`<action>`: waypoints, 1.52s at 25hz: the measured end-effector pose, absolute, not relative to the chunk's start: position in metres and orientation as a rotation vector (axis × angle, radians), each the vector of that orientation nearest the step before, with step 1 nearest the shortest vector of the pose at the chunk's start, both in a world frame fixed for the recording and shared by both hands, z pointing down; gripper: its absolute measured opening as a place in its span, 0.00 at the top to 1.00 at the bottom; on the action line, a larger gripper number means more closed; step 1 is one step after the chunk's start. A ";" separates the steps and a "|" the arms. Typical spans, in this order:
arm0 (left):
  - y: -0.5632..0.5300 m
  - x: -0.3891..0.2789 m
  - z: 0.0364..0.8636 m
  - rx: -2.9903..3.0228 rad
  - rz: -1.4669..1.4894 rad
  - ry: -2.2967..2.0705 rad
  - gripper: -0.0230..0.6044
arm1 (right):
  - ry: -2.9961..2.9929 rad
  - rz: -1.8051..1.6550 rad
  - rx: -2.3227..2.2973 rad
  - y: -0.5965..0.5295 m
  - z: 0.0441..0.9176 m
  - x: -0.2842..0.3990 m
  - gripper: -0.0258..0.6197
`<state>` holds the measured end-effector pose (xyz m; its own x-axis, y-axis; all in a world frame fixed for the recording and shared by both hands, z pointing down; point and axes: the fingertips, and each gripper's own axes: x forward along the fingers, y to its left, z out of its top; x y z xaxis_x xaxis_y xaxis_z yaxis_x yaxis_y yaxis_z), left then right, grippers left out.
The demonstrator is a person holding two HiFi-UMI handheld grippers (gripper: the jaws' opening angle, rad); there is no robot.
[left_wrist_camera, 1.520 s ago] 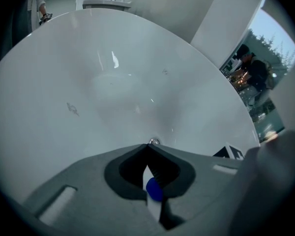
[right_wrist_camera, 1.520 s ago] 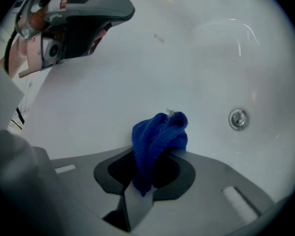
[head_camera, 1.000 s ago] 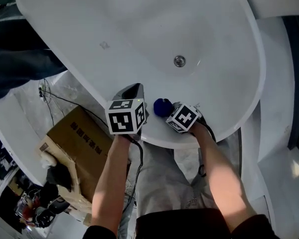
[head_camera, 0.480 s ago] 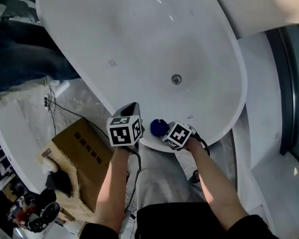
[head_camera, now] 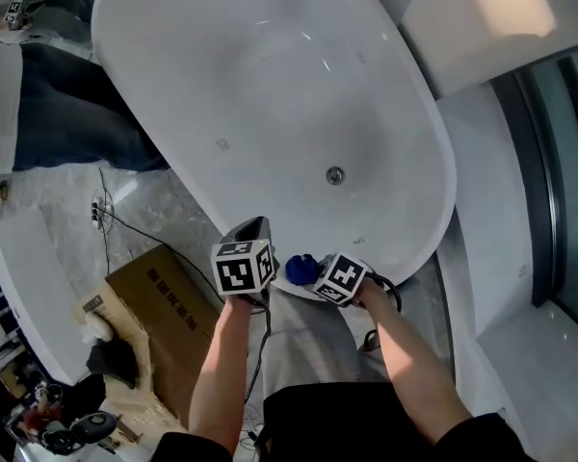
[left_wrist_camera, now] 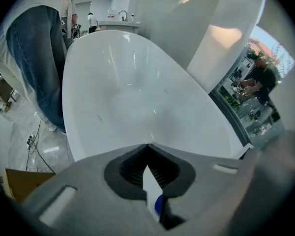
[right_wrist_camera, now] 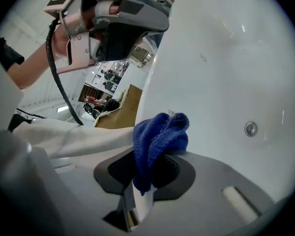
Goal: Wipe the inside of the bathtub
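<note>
Jaws of our left gripper [left_wrist_camera: 147,147] meet tip to tip with nothing between them, just outside the near rim of the white bathtub [head_camera: 270,94]. Beside it, our right gripper [right_wrist_camera: 145,180] has its jaws clamped on a bunched blue cloth [right_wrist_camera: 160,134], over that rim.

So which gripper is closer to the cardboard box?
Left. The left gripper hovers at the bathtub's near rim, just right of the cardboard box. The right gripper, shut on the blue cloth, is further right, past the left one.
</note>
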<state>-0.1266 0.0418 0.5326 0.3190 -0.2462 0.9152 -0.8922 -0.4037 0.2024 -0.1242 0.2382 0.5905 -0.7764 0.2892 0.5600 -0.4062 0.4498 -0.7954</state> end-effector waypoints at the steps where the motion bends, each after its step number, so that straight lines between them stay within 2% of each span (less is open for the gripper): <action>1: 0.043 -0.125 0.531 1.840 1.098 -1.012 0.96 | -2.052 1.370 0.087 0.240 0.588 -0.124 0.83; 12: 0.049 -0.095 0.558 1.815 1.097 -1.008 0.96 | -2.102 1.330 0.158 0.212 0.600 -0.083 0.83; 27: 0.077 -0.066 0.622 1.755 1.041 -1.003 0.96 | -2.009 1.234 0.304 0.170 0.678 0.006 0.83; 38: 0.080 -0.059 0.680 1.691 1.008 -0.998 0.96 | -1.938 1.197 0.325 0.144 0.747 0.019 0.83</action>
<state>-0.0595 0.0803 0.6799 0.3417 -0.1851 0.9214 -0.9196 -0.2680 0.2872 0.0193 0.1435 0.7473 -0.6337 0.1891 0.7501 -0.5862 0.5154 -0.6252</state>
